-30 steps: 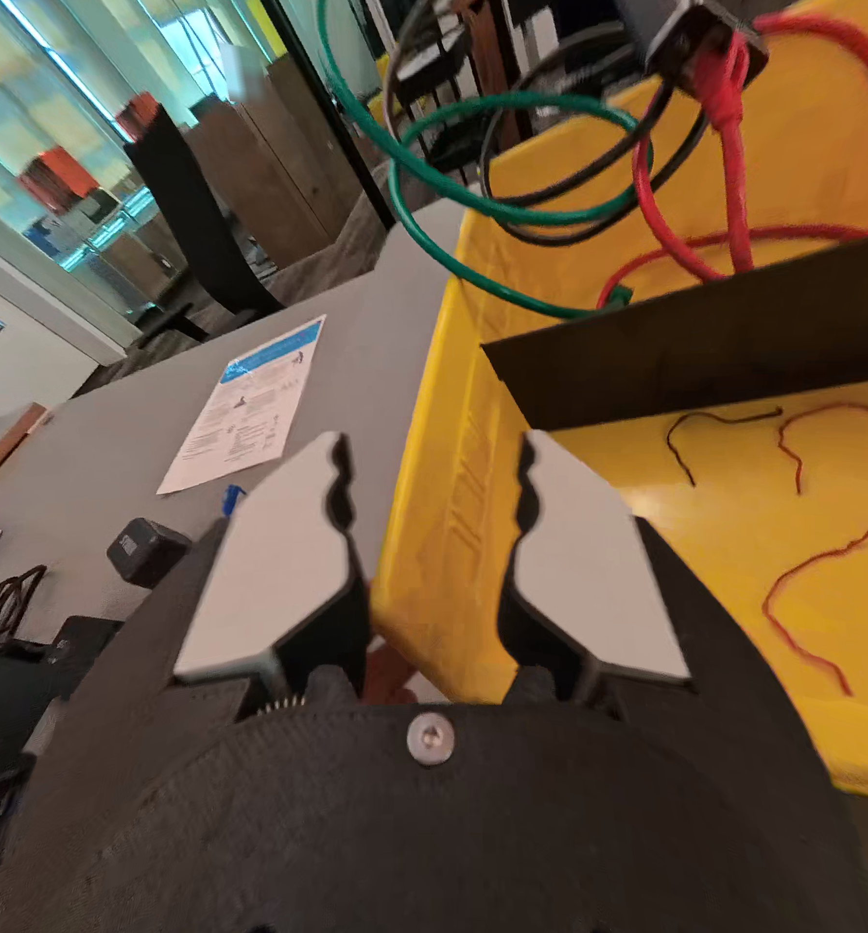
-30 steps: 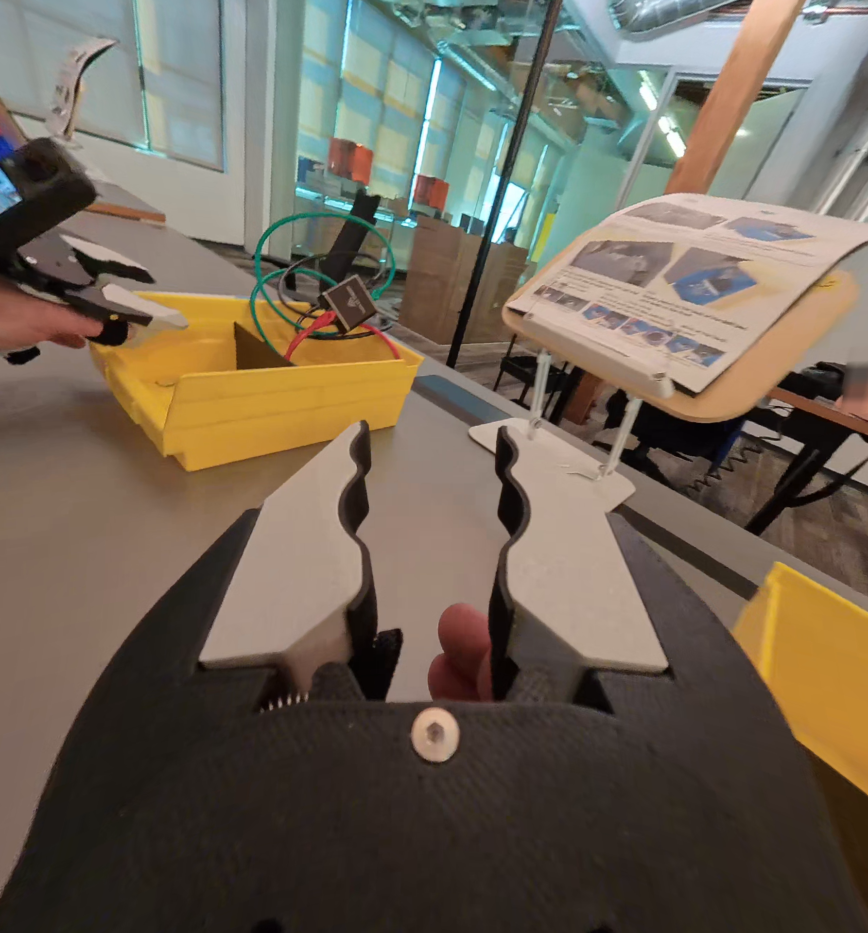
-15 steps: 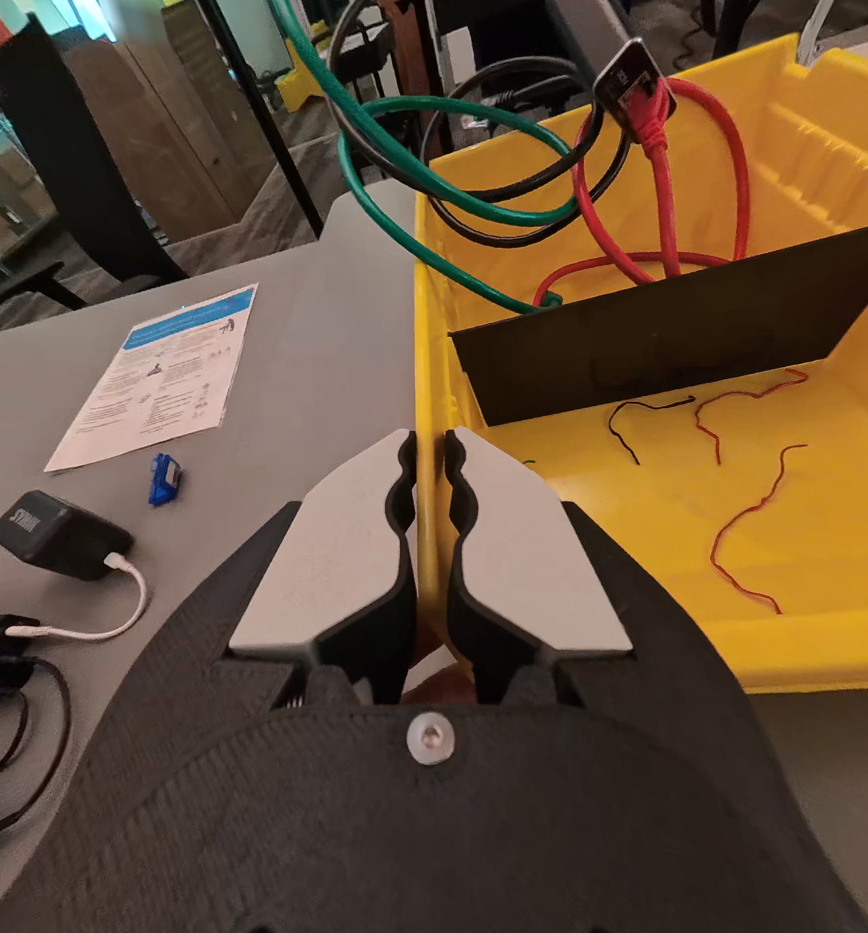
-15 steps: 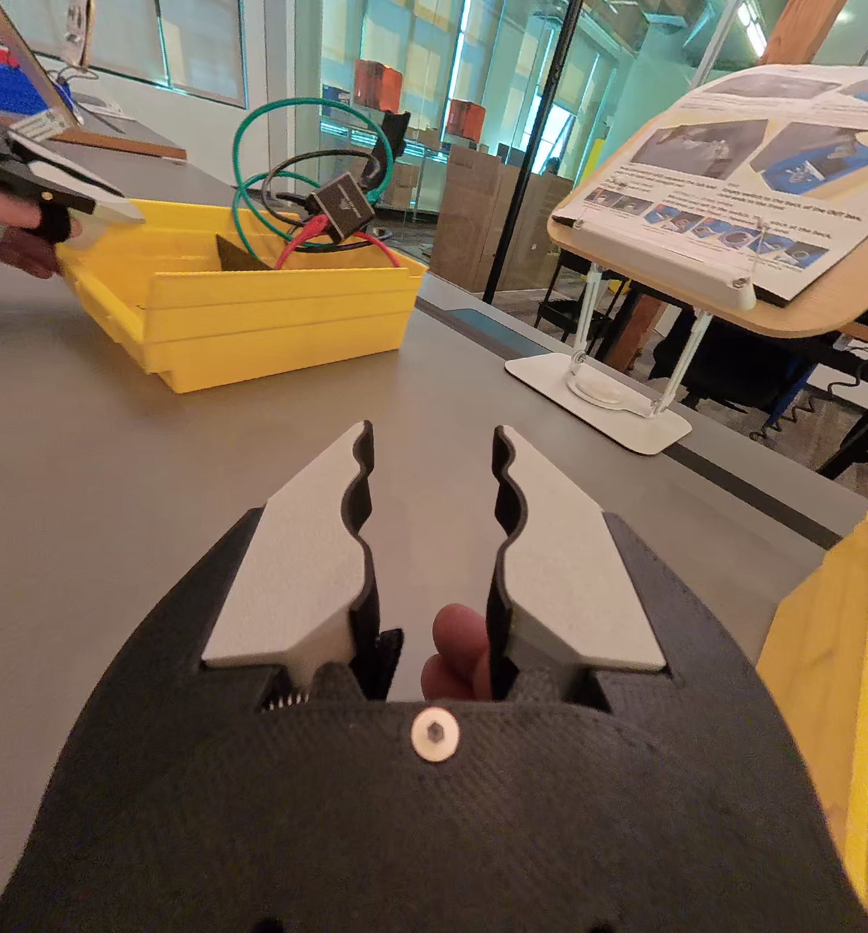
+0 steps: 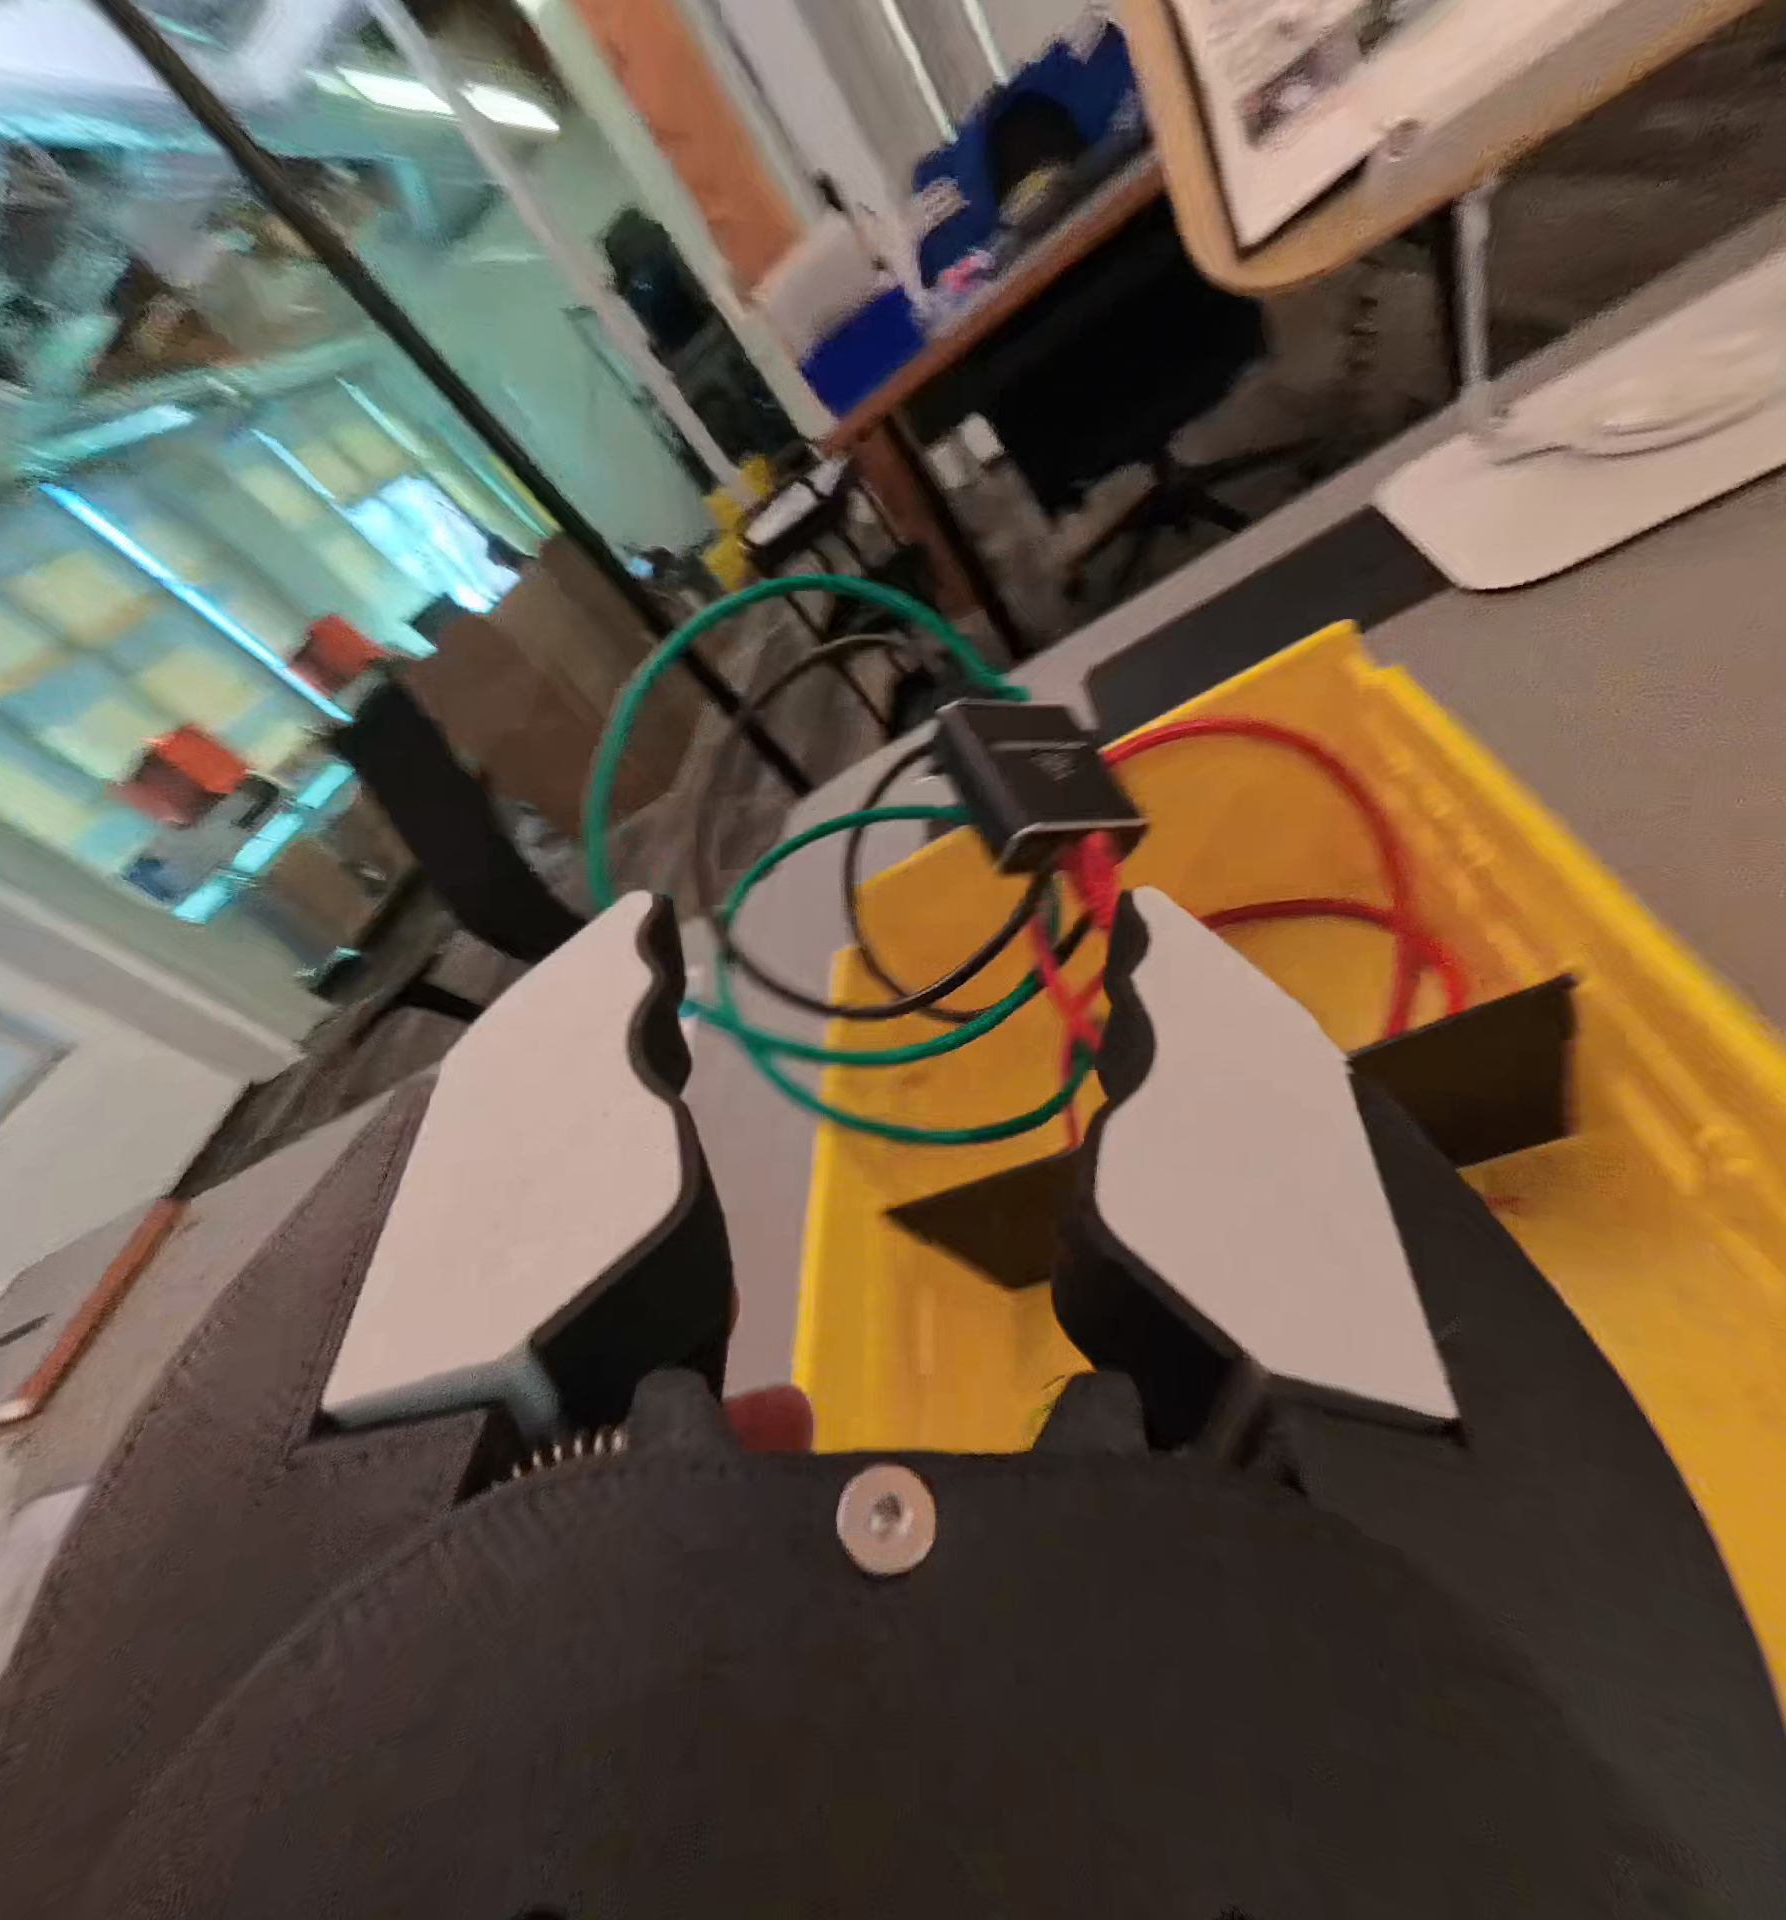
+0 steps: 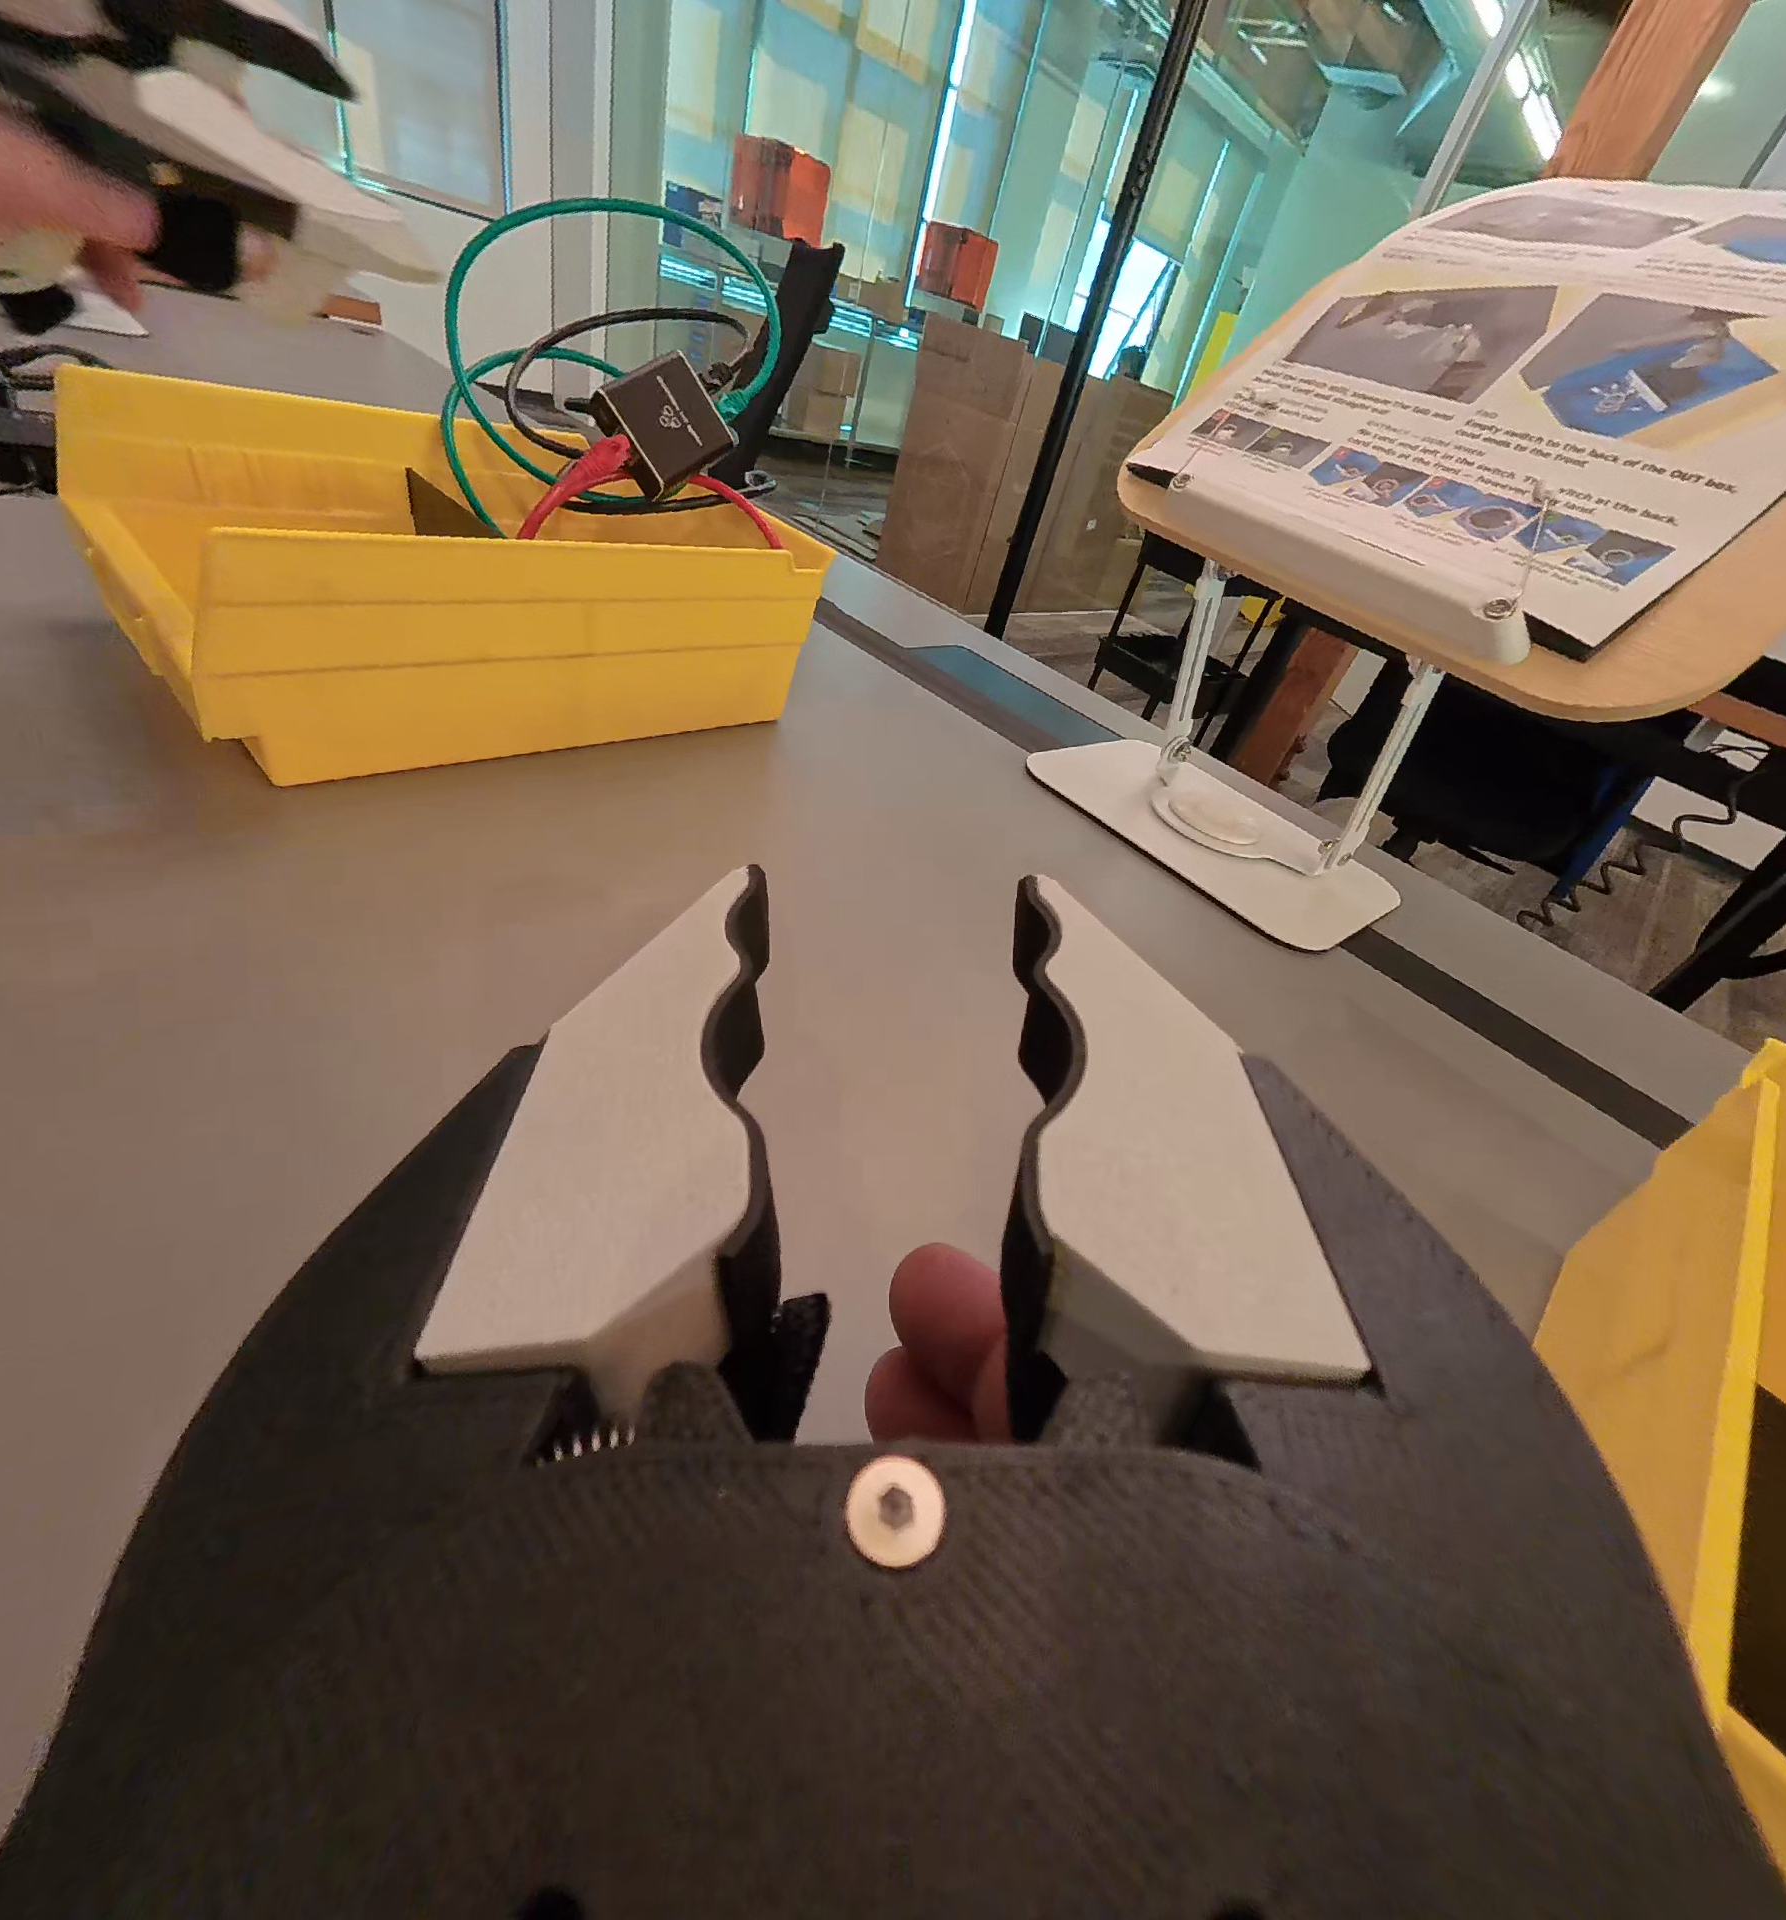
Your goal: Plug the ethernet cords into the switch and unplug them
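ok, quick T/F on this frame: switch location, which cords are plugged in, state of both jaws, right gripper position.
1. The black switch sits propped on the cord loops above the yellow bin. True.
2. The red cord is plugged into the switch. True.
3. The left gripper is shut on the green cord. False: its jaws are wide open and hold nothing; the cord loops lie beyond them.
4. The right gripper is inside the bin. False: it is over the bare grey table, well short of the bin, jaws open.
5. A black divider splits the bin. True.
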